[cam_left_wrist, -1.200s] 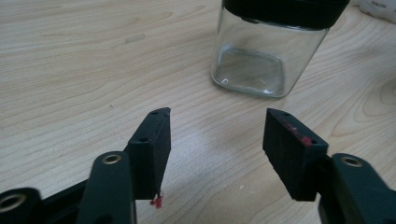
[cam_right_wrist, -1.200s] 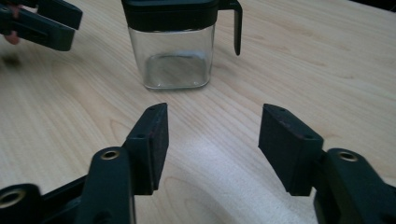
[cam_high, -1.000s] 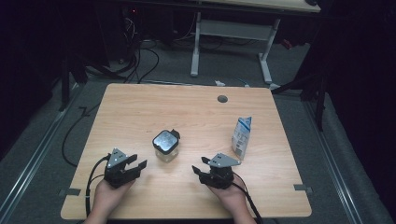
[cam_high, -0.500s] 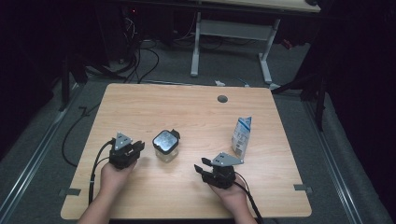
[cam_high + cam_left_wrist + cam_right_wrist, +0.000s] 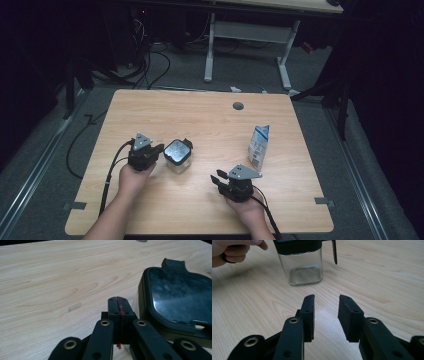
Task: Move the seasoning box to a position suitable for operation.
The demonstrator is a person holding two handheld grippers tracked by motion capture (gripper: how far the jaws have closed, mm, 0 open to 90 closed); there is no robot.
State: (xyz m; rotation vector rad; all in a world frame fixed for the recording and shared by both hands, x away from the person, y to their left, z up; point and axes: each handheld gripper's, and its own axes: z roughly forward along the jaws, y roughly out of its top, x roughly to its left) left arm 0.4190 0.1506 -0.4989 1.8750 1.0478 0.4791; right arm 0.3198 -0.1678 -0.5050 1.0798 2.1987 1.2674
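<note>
Pale wood desk (image 5: 200,115) with a clear jar and two hand-held grippers.

The left gripper (image 5: 119,305) sits just left of the jar (image 5: 177,154), its jaws pressed together on nothing, beside the jar's black lid (image 5: 178,298). The right gripper (image 5: 326,312) rests nearer, to the right and apart from the jar, its jaws narrowed partway after just closing, with bare desk between them. A small blue-and-white carton (image 5: 258,145) stands upright at the right, well apart from the jar.
</note>
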